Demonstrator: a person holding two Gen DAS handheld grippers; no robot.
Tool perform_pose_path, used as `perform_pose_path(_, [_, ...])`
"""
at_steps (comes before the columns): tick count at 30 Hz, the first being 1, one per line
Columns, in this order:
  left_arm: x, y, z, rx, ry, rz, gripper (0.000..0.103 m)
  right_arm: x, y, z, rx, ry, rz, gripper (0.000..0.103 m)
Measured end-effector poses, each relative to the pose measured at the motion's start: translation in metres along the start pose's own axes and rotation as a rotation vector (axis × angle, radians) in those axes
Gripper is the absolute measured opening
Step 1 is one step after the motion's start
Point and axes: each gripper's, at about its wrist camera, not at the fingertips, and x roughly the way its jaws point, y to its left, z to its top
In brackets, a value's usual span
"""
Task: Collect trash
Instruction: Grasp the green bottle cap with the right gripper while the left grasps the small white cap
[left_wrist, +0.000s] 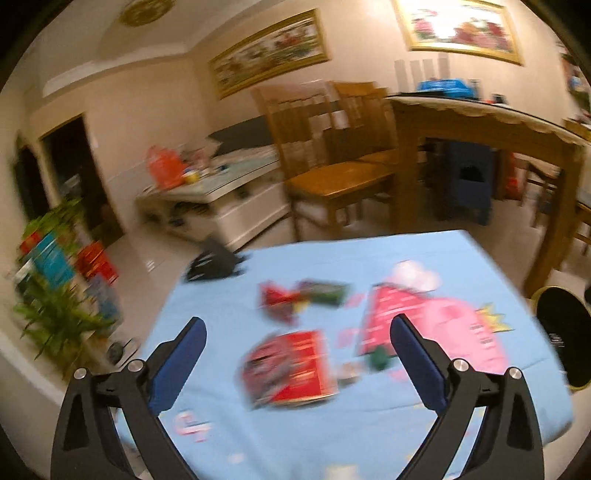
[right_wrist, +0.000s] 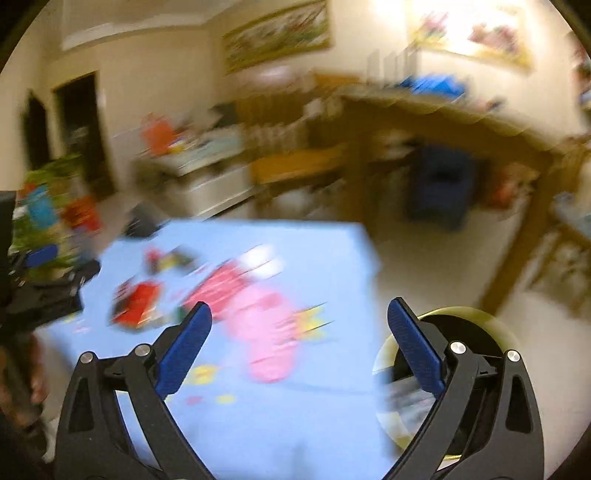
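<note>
A low table under a light blue cloth (left_wrist: 369, 435) with a pink cartoon print holds blurred litter. There is a red packet (left_wrist: 288, 369), a red and green wrapper (left_wrist: 299, 299), a small green scrap (left_wrist: 378, 358) and a white crumpled piece (left_wrist: 413, 275). My left gripper (left_wrist: 298, 320) hangs open above the red packet, with nothing between its blue pads. My right gripper (right_wrist: 300, 304) is open and empty over the cloth's (right_wrist: 295, 424) right side. A black-lined bin with a gold rim (right_wrist: 476, 328) stands on the floor behind its right finger. The red packet (right_wrist: 138, 302) lies far left.
The bin (left_wrist: 561, 332) stands off the table's right edge. A wooden dining table (left_wrist: 480, 125) and chairs (left_wrist: 332, 177) stand behind, with a white low cabinet (left_wrist: 221, 206) and potted plants (left_wrist: 55, 314) to the left. My left gripper (right_wrist: 40, 258) and a hand (right_wrist: 33, 387) show at the right wrist view's left edge.
</note>
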Motion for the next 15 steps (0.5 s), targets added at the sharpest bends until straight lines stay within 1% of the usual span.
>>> perform_pose_path(1, [0.004,0.023,-0.008,-0.021,0.015,0.035,0.096,0.011,0.008,-0.003,0.005,0.030,0.046,0.089])
perform_pose_path(3, [0.009,0.050,-0.016,-0.039,0.031,0.078,0.096,0.033,0.030,-0.008,0.005,0.083,0.123,0.082])
perform_pose_path(6, [0.014,0.098,-0.035,-0.073,0.060,0.149,0.096,0.056,0.059,-0.008,-0.004,0.130,0.162,0.082])
perform_pose_path(8, [0.017,0.117,-0.045,-0.089,0.073,0.174,0.096,0.075,0.085,-0.006,-0.020,0.165,0.198,0.080])
perform_pose_path(10, [0.019,0.137,-0.053,-0.108,0.086,0.190,0.096,0.103,0.113,-0.005,-0.066,0.199,0.178,0.073])
perform_pose_path(12, [0.021,0.149,-0.058,-0.129,0.093,0.190,0.096,0.135,0.126,-0.007,-0.096,0.249,0.133,0.057])
perform_pose_path(14, [0.022,0.161,-0.063,-0.146,0.098,0.185,0.096,0.159,0.129,-0.013,-0.105,0.300,0.114,0.046])
perform_pose_path(15, [0.021,0.162,-0.065,-0.149,0.099,0.184,0.096,0.174,0.134,-0.013,-0.109,0.325,0.093,0.044])
